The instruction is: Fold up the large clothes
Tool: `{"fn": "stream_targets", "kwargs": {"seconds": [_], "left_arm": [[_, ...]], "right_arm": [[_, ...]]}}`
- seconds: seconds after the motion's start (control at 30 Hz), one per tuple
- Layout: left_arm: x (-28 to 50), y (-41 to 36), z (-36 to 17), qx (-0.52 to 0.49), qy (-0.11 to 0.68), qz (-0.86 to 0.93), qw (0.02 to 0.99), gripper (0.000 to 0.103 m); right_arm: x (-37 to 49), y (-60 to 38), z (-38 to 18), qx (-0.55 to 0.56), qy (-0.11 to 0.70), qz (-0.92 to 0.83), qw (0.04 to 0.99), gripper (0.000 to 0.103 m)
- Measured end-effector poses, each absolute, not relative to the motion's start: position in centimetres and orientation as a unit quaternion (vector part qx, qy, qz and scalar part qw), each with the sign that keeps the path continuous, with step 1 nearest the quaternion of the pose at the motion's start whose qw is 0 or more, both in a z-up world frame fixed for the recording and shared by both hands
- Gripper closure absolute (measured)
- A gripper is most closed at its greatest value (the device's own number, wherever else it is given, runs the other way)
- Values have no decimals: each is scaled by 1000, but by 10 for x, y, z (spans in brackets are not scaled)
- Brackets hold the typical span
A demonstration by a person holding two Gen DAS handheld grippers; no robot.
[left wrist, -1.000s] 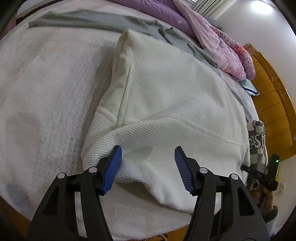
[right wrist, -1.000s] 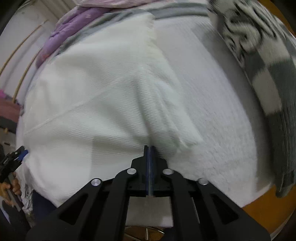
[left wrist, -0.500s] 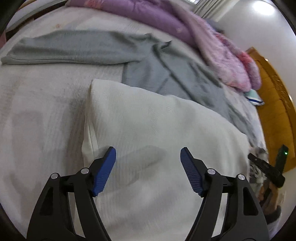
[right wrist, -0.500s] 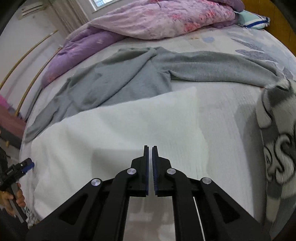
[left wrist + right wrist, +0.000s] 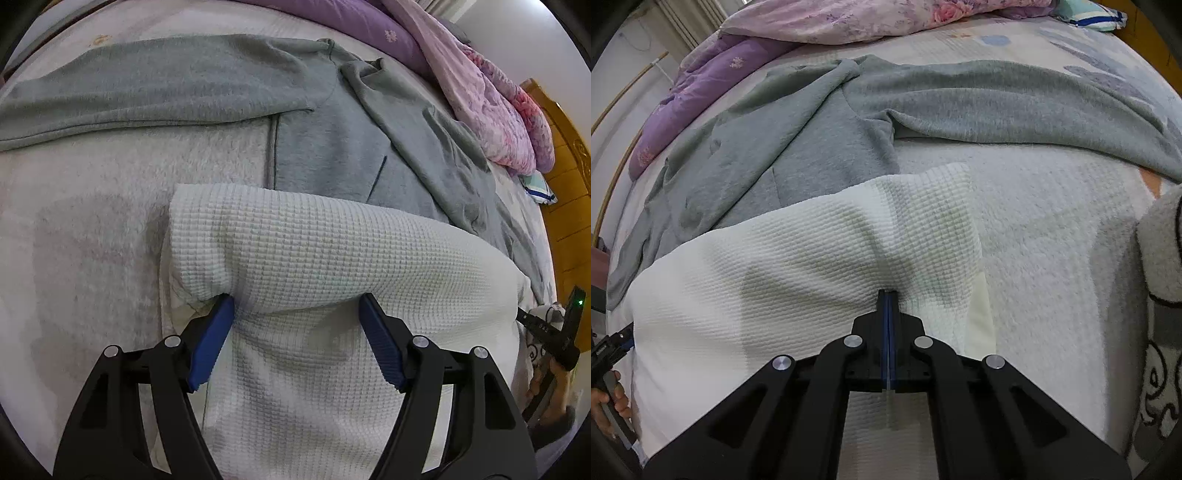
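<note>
A home bedroom: bed point(image 5: 92, 229), purple quilt point(image 5: 701, 85), wooden headboard point(image 5: 569, 192).

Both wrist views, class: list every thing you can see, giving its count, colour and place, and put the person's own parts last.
White waffle-knit garment: one, white, nearest on the bed, folded over in front of both grippers.
Grey garment: one, grey, spread out beyond the white one, sleeve stretched sideways.
Bed cover: one, pale fluffy white, under the clothes.
Quilt: one, pink floral and purple, bunched at the far side of the bed.
Grey and white patterned fabric: one, at the right edge of the right wrist view.
Headboard: one, orange wood, far right.
Left gripper: one, black with blue pads, open, fingers straddling a raised fold.
Right gripper: one, black, shut on the white cloth.
</note>
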State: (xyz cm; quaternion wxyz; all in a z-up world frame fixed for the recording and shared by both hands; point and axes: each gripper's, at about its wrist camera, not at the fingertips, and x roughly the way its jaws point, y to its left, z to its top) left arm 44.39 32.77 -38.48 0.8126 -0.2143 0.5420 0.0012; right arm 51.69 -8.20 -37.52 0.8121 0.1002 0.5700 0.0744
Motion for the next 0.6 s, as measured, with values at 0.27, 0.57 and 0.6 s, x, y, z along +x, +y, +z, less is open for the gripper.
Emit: {"fn": "stream_targets", "kwargs": {"seconds": [0.27,0.57,0.6], "left_arm": [[387,331,-349,-242,482,-33,842,21],[305,338,-360,-228,479,27,847,20],[296,340,-366,-235,480,35,844,20]], "right_arm": [[471,-14,-315,146,527,192,815,98],[482,105,-320,162,552,253,778,101],[488,112,-328,151,565,226,779,103]]}}
